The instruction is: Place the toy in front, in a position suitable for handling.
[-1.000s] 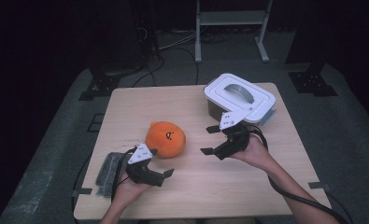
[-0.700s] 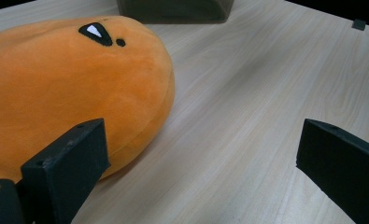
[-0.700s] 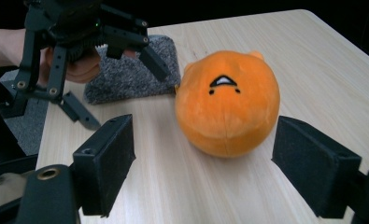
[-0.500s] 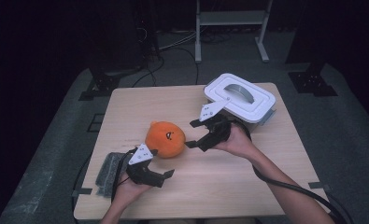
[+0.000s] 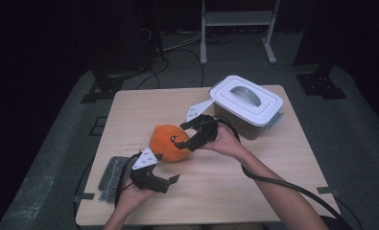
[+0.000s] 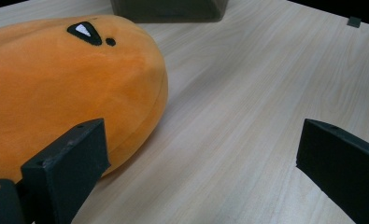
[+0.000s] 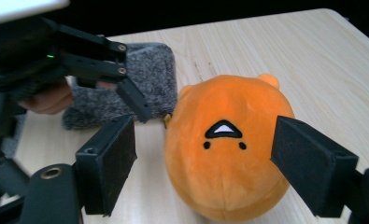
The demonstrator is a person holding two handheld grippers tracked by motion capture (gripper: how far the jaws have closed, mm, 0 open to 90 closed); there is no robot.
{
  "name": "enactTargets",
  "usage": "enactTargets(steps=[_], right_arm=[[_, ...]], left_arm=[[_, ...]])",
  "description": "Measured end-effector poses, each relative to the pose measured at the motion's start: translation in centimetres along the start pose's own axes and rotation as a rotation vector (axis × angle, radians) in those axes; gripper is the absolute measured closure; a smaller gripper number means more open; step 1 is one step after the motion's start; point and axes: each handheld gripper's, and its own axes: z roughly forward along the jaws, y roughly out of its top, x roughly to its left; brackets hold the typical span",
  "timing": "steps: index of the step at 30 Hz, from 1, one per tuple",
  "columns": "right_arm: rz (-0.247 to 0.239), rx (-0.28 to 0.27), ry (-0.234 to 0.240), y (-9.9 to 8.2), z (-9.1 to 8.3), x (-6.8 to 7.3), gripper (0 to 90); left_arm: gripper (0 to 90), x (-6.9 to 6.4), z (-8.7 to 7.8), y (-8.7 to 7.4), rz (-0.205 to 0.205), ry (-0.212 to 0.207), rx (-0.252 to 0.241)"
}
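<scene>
right gripper (image 7: 203, 163) jaws wide astride plush (image 7: 229, 149); left gripper (image 6: 201, 172) wide, idle. soft, round: risked squeezing out, off-centre.

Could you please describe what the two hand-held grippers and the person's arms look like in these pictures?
Both the left hand-held gripper and the right hand-held gripper are black linkage frames with two flat, blocky black jaws. Each carries a grey three-cornered plate on top and trails a black cable. The person's forearms are bare, with no sleeves in view.

Wooden table (image 5: 273, 167): plush (image 5: 170, 143), box (image 5: 247, 103), cloth (image 5: 111, 173).
</scene>
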Motion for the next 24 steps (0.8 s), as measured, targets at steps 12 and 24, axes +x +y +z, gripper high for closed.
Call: enactTargets(steps=[12, 24], right_arm=[[0.014, 0.029, -0.016, 0.3, 3.4, -1.5, 23.2], [0.017, 0.056, -0.045, -0.5, 5.8, -2.1, 36.9]], left_arm=[[1.7, 0.1, -0.2, 0.0, 0.001, 0.002, -0.009], [1.7, 0.0, -0.2, 0.0, -0.003, -0.005, -0.009]])
